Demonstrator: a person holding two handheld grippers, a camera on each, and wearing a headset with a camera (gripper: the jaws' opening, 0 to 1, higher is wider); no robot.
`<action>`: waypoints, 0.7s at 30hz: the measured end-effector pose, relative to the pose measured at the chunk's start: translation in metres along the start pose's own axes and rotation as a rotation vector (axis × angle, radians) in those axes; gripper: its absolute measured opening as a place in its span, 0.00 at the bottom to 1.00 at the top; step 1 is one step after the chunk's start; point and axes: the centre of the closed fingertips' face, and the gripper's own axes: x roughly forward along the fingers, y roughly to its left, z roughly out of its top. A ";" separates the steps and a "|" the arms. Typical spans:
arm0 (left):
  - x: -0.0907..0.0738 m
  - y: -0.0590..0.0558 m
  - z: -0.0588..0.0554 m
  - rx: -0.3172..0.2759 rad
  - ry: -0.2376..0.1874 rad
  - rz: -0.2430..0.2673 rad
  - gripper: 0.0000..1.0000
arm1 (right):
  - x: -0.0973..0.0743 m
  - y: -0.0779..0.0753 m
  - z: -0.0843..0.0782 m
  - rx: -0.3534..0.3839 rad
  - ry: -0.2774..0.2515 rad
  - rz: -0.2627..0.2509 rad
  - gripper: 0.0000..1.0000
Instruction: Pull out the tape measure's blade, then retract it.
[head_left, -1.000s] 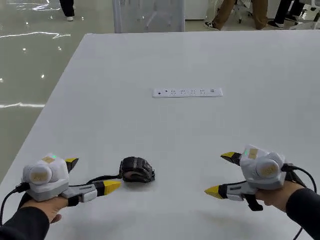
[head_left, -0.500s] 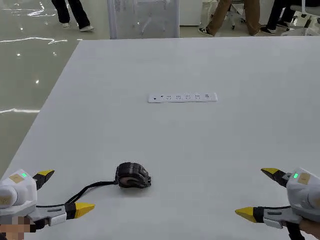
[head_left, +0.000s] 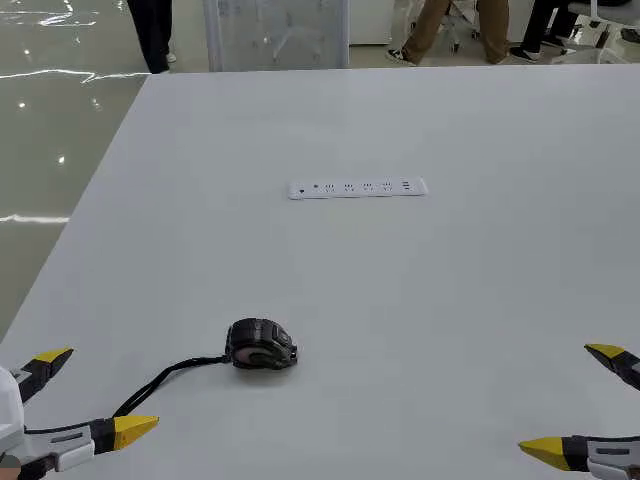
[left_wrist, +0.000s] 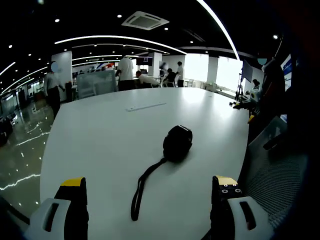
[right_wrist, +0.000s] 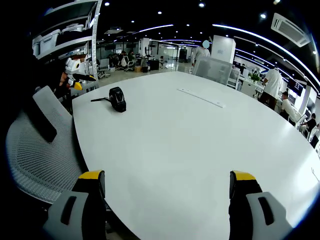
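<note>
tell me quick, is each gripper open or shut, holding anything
Left gripper: open, holding nothing, short of the tape measure.
Right gripper: open, holding nothing.

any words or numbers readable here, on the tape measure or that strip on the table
None can be read in any view.
On the round black tape measure: a pale patch on its side face, too blurred to read.
On the long white power strip: small dark marks along its sockets, too small to read.
</note>
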 end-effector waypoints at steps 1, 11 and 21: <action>-0.001 0.000 0.000 0.000 0.001 -0.001 1.00 | -0.001 -0.002 0.000 0.001 -0.002 -0.005 1.00; -0.011 0.000 0.010 -0.002 -0.031 0.015 1.00 | -0.007 -0.008 0.010 0.011 -0.025 0.003 1.00; -0.013 -0.008 0.004 -0.003 -0.003 -0.009 1.00 | -0.005 -0.004 0.009 -0.007 -0.013 0.027 1.00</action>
